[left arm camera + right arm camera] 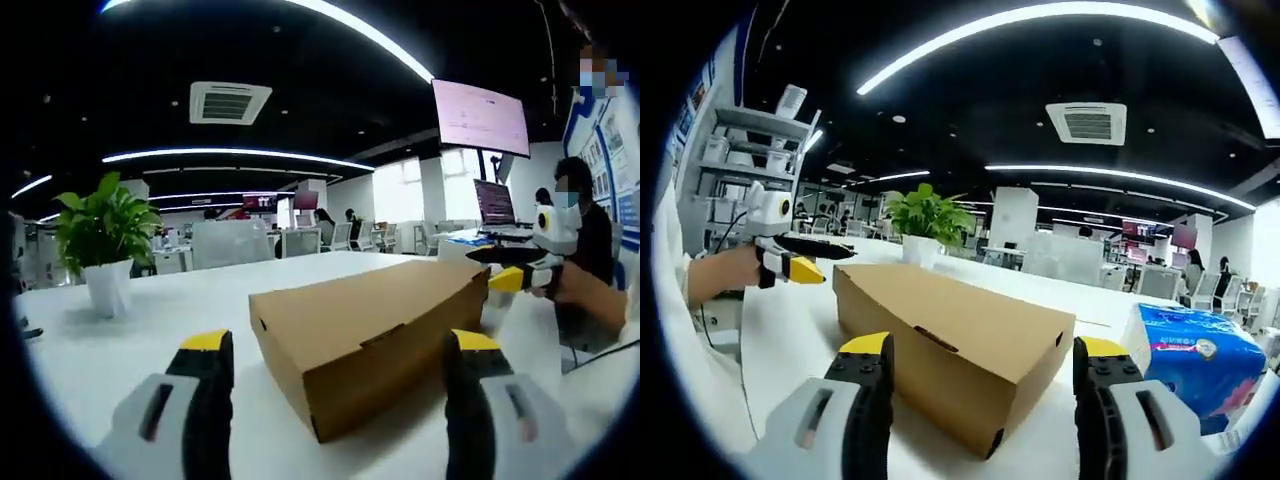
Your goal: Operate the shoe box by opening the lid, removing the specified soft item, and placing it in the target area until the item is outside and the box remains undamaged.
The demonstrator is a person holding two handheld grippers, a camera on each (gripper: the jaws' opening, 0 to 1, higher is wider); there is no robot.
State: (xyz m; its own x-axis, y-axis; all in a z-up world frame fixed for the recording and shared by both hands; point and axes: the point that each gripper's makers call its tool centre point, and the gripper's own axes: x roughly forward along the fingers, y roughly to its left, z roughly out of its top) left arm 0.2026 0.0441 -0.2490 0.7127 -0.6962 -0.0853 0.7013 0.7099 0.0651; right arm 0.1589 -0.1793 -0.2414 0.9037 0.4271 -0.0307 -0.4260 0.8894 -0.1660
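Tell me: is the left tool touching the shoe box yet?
Apart. The left gripper view shows the left tool open, its jaws straddling the closed shoe box corner with white table between.

White table: spanning the foreground of both views.

Potted plant: green leaves in a white pot, standing upright on the table; sitting at 9 o'clock in the left gripper view, at 12 o'clock from centre in the right gripper view.

Blue tissue pack: lying on the table at 3 o'clock in the right gripper view.

Overhead monitor: glowing pale pink at 2 o'clock.

Laptop: sitting open beneath the monitor.

Ceiling vent: hanging among long light strips.

Shelving unit: standing at 9 o'clock, holding white items.
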